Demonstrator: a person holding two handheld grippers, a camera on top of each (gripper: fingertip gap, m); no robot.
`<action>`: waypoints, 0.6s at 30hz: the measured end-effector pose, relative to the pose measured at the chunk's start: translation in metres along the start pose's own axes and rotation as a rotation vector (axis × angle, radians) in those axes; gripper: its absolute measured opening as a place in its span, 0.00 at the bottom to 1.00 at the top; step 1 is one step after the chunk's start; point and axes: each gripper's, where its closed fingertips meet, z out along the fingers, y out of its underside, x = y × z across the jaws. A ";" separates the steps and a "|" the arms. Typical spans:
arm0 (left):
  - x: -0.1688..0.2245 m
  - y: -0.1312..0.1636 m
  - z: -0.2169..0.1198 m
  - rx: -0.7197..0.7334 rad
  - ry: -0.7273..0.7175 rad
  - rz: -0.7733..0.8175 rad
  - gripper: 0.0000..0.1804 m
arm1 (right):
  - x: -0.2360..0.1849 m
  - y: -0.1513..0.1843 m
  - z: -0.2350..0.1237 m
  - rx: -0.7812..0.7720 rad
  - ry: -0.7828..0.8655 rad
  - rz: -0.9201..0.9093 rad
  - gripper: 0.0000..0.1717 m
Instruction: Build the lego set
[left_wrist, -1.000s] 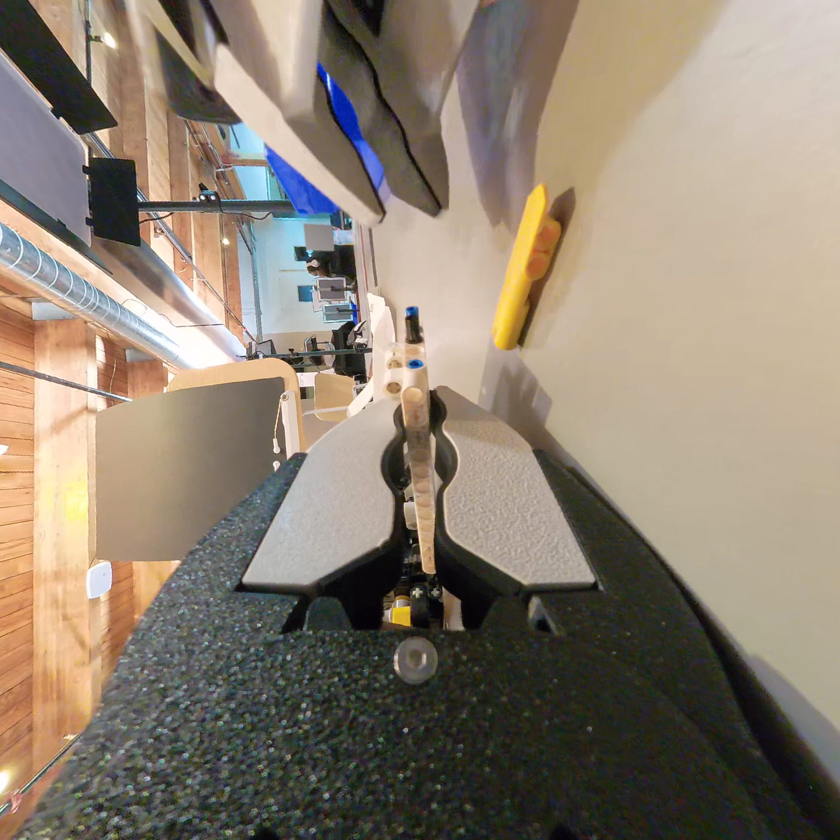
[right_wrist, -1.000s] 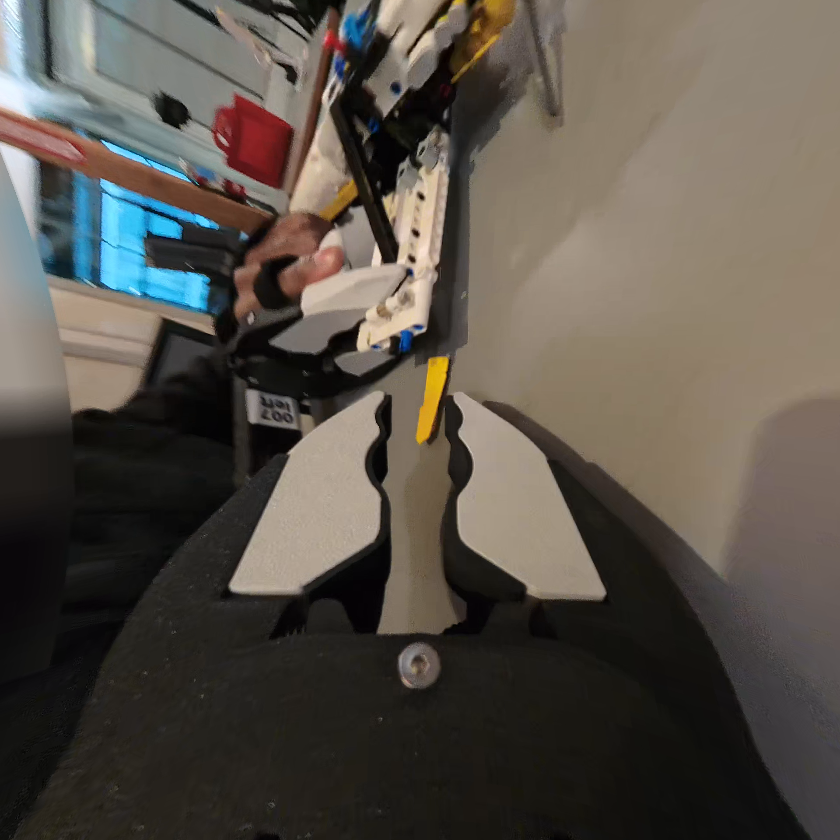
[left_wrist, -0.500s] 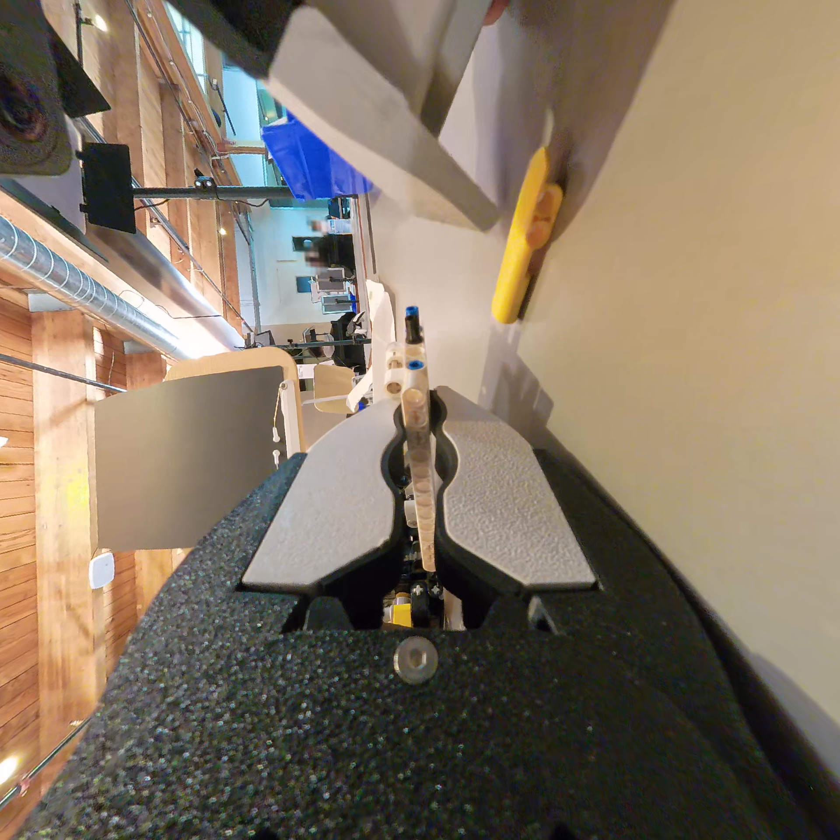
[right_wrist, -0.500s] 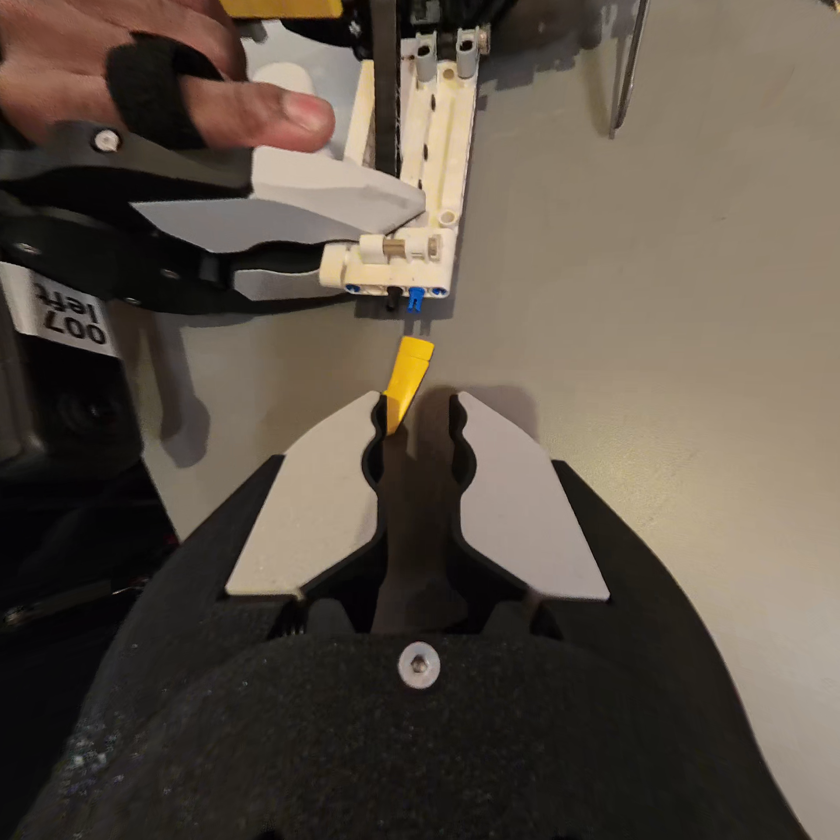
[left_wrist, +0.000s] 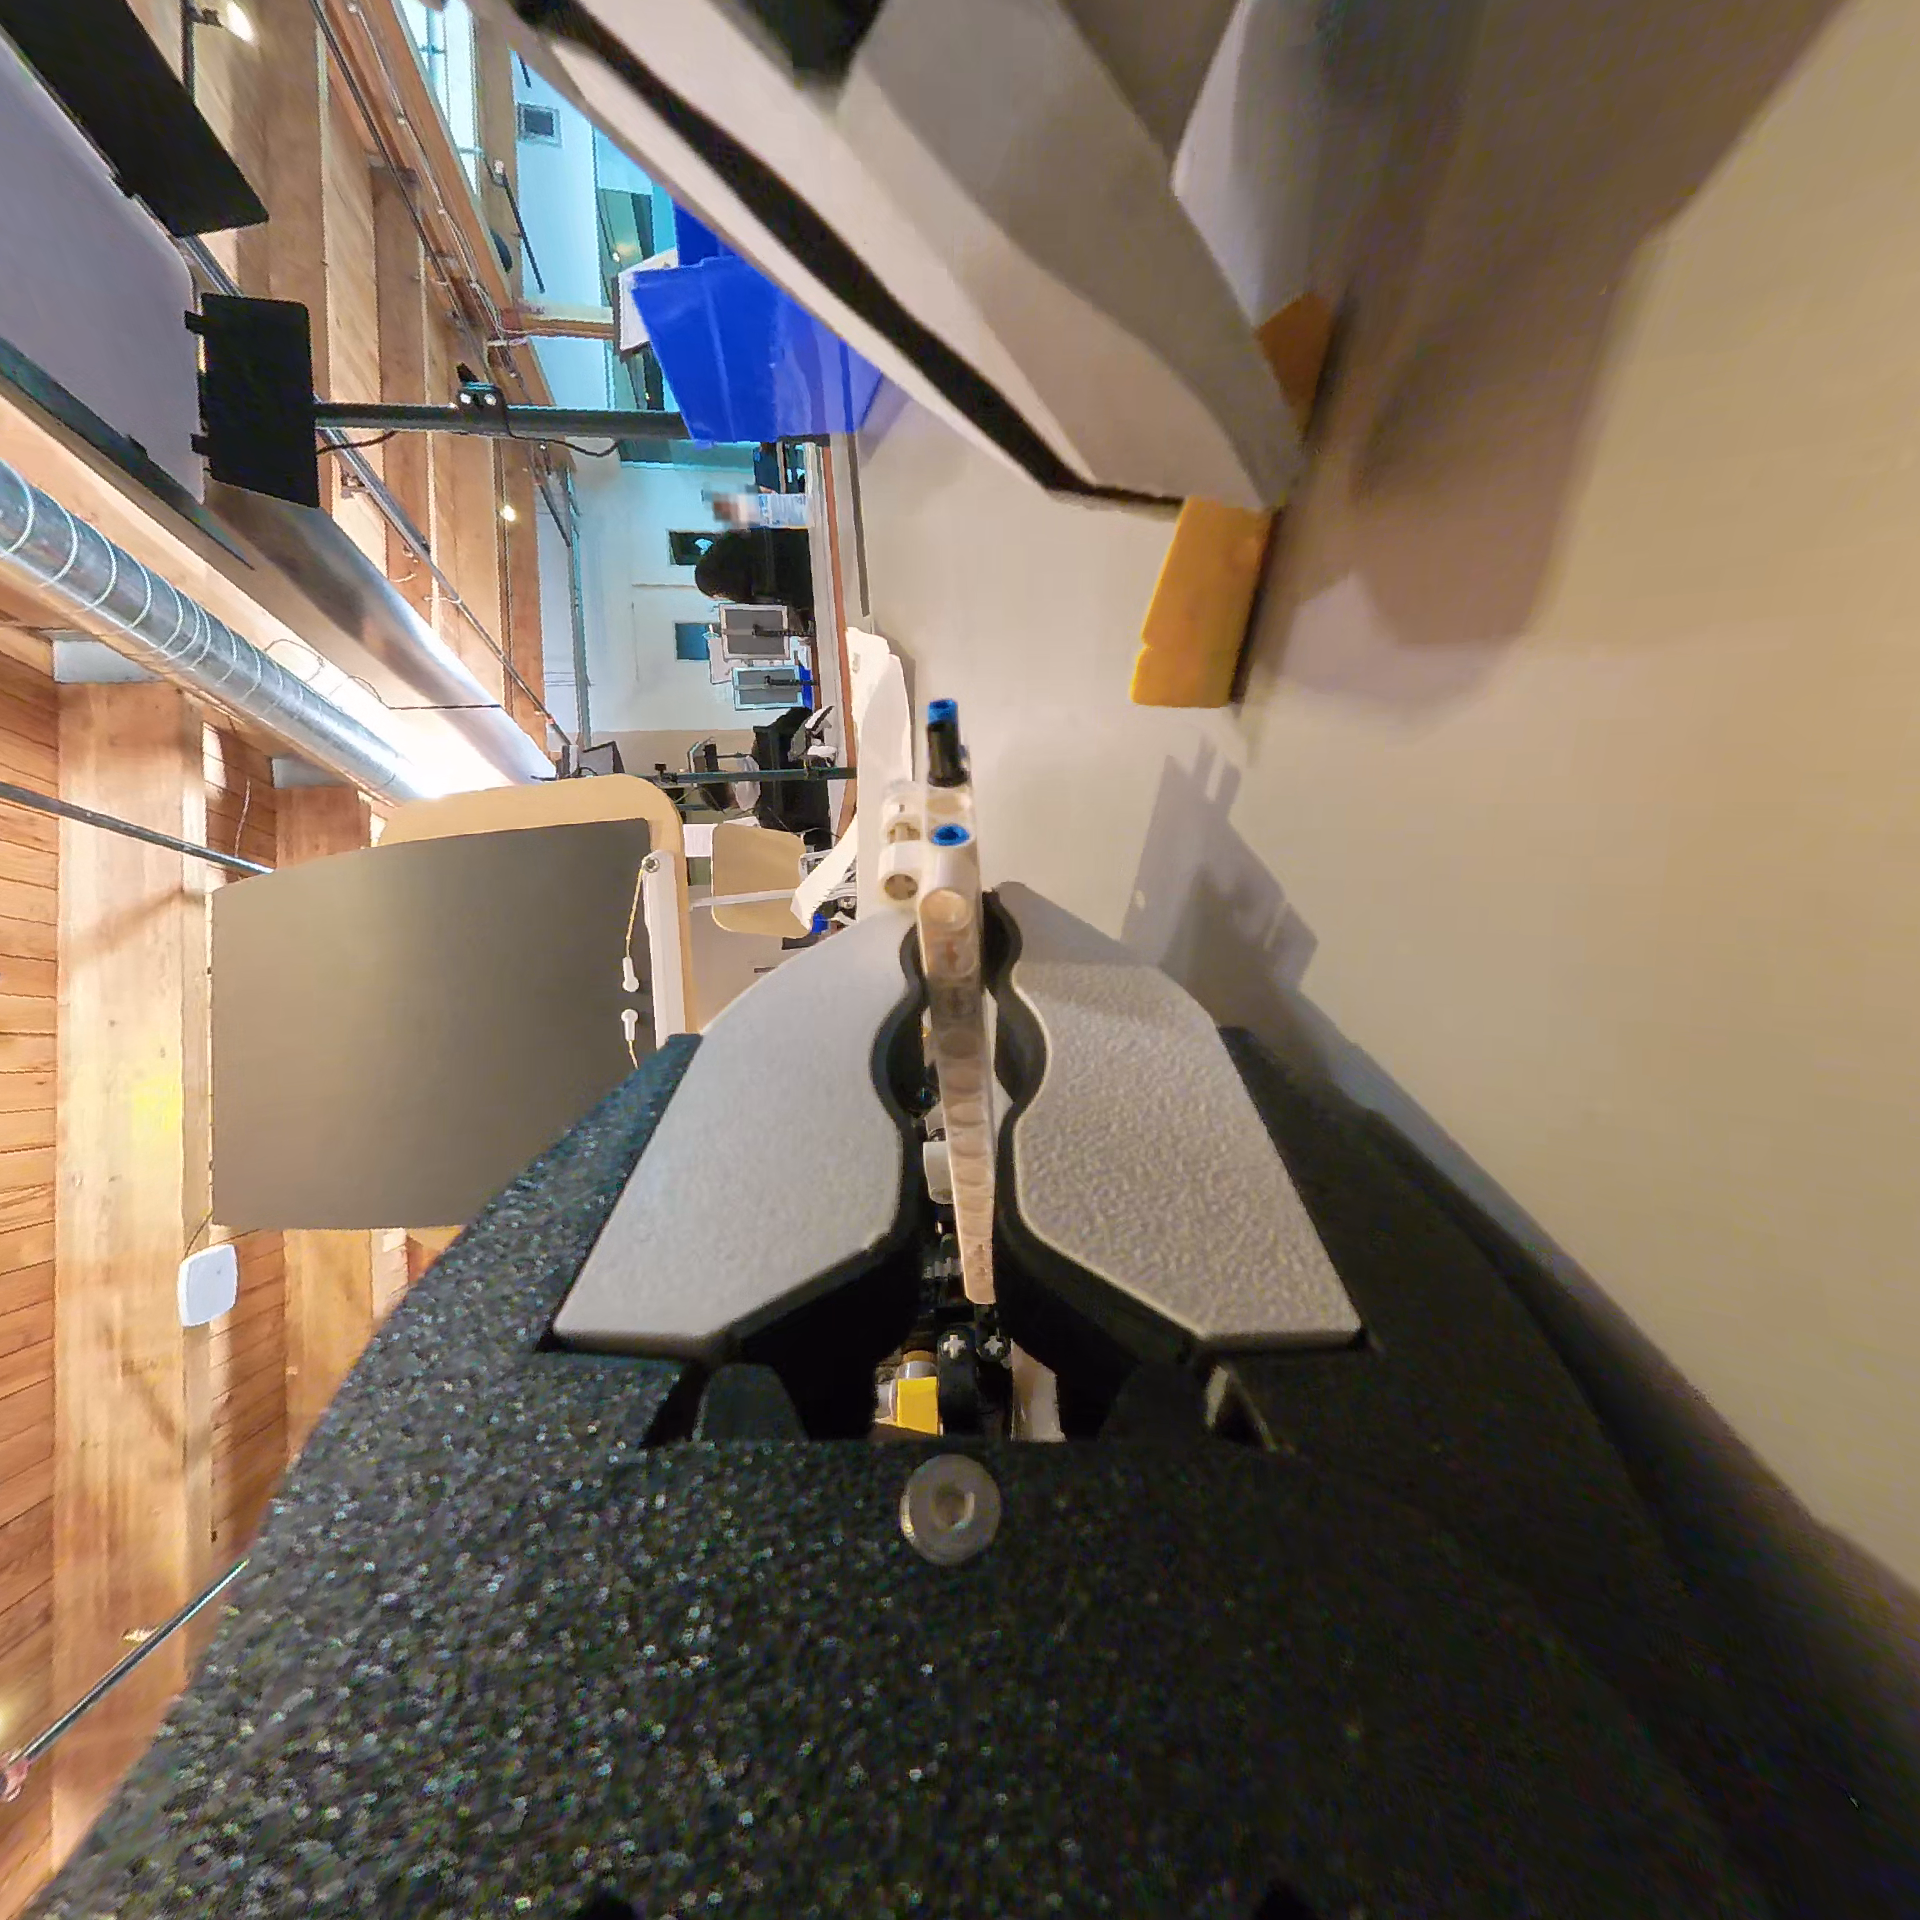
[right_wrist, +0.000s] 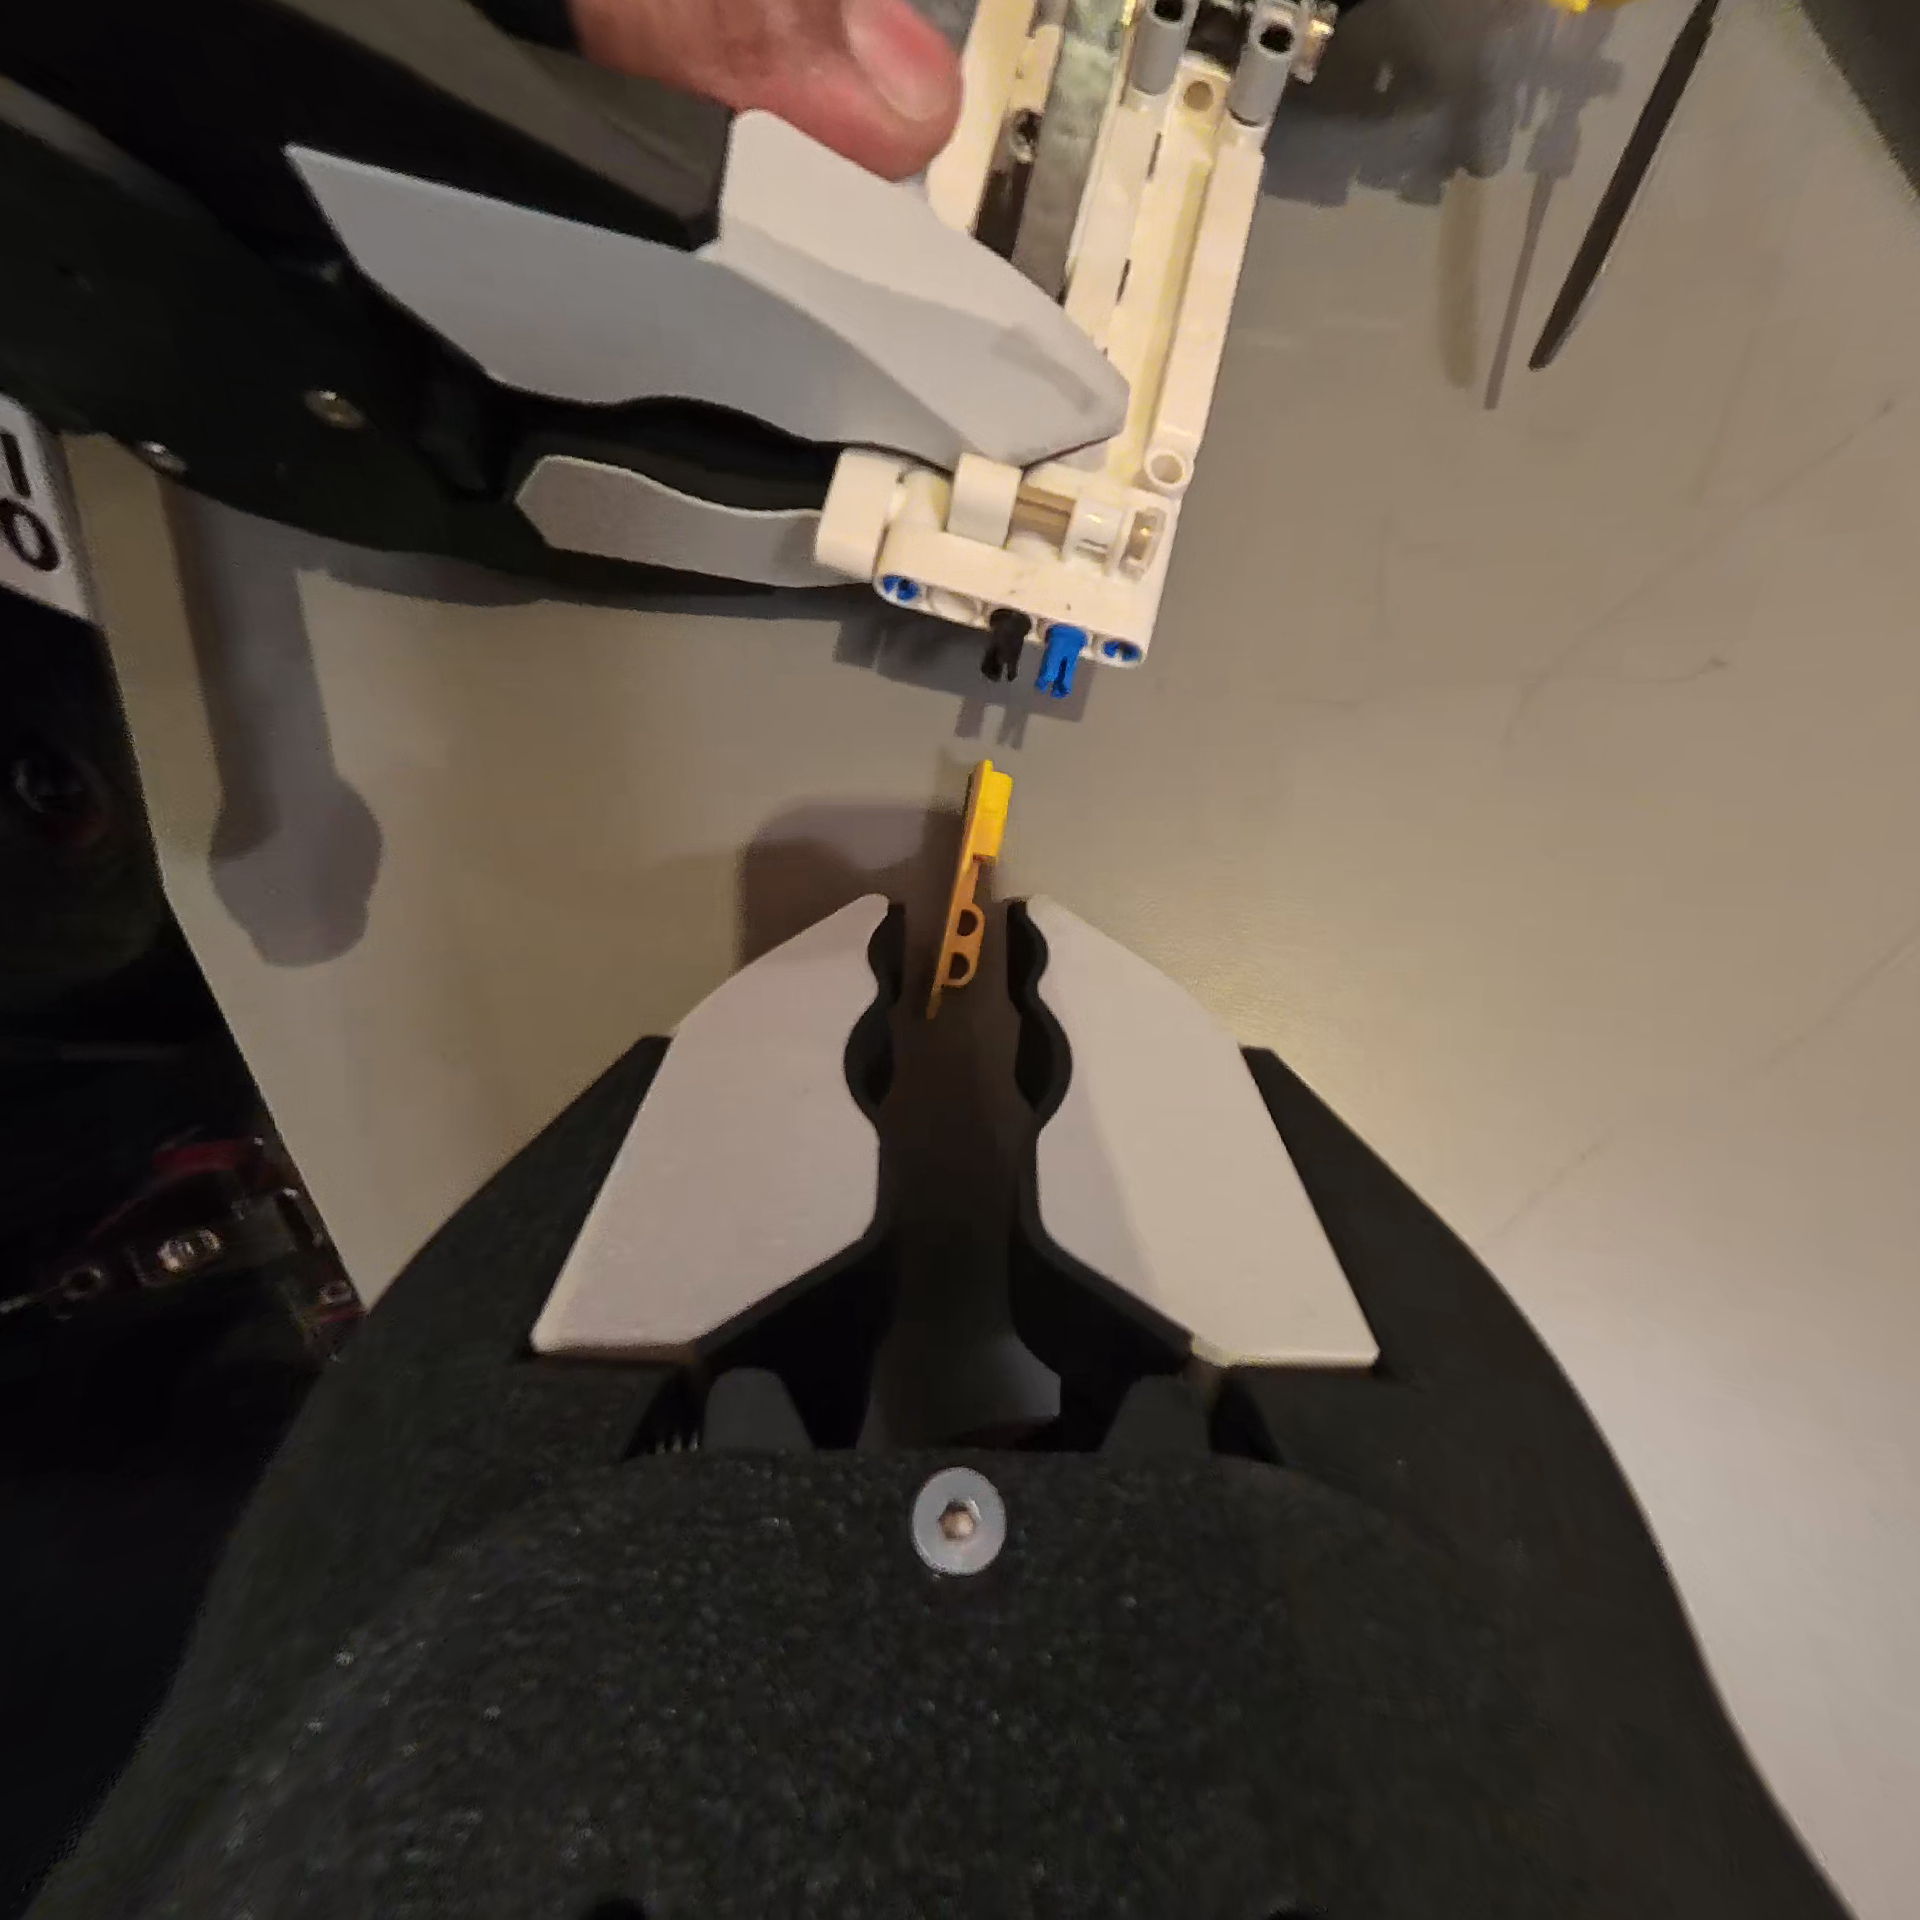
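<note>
Since half a second ago my right claw (right_wrist: 956, 914) has moved forward over the yellow piece (right_wrist: 977, 862) on the table (right_wrist: 1507, 831). The piece now sits between the spread fingers with a gap on each side, not pinched. Left claw (left_wrist: 951, 935) unchanged: clamped on the white toy frame (left_wrist: 961, 1039), whose blue and black pins (right_wrist: 1058, 657) point at the yellow piece, just short of it.

Left wrist view rolled sideways along table (left_wrist: 1558, 935), right wrist view looking down close, both seemingly sharing yellow piece (right_wrist: 982, 862).
</note>
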 end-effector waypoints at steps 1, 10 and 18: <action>0.000 0.000 0.000 0.001 0.000 -0.003 0.04 | -0.002 0.000 -0.001 0.000 -0.007 -0.026 0.11; 0.005 0.000 -0.001 -0.003 0.021 0.013 0.04 | 0.030 0.003 -0.008 -0.082 0.079 -0.267 0.11; 0.005 0.000 -0.001 -0.014 0.004 0.020 0.04 | 0.042 -0.003 -0.013 -0.038 0.112 -0.017 0.11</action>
